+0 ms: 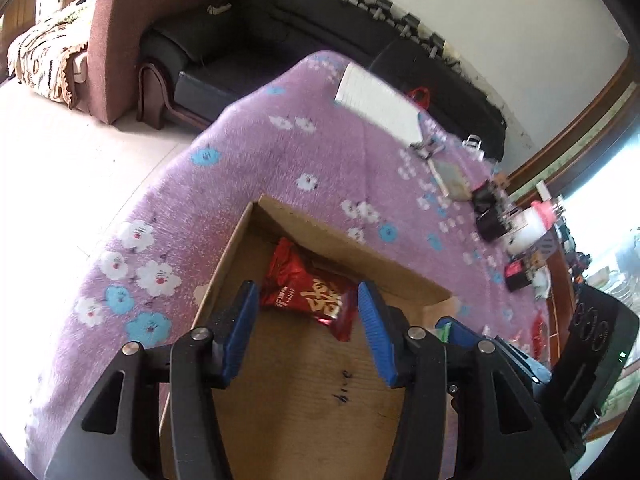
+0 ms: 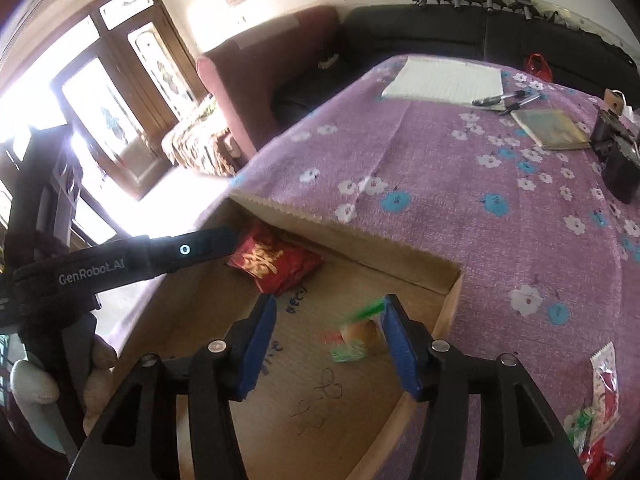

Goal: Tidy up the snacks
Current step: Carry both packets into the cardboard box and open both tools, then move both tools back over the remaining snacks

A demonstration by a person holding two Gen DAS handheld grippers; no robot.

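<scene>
Red snack packet [image 1: 310, 294] lies in box [image 1: 340, 240] between spread left gripper [image 1: 308, 326] fingers.

Each hand-held gripper — left [image 1: 308, 300], right [image 2: 330, 314] — has matte black angular arms with triangular cut-outs, round silver screws at the joints, and ribbed blue pads [image 1: 374, 330]. The left body [image 2: 120, 264] carries white "GenRobot_AI" lettering and a glowing ring.

Box [image 2: 452, 292] floor mostly bare, red packet [image 1: 308, 292] near far wall, seemingly
</scene>
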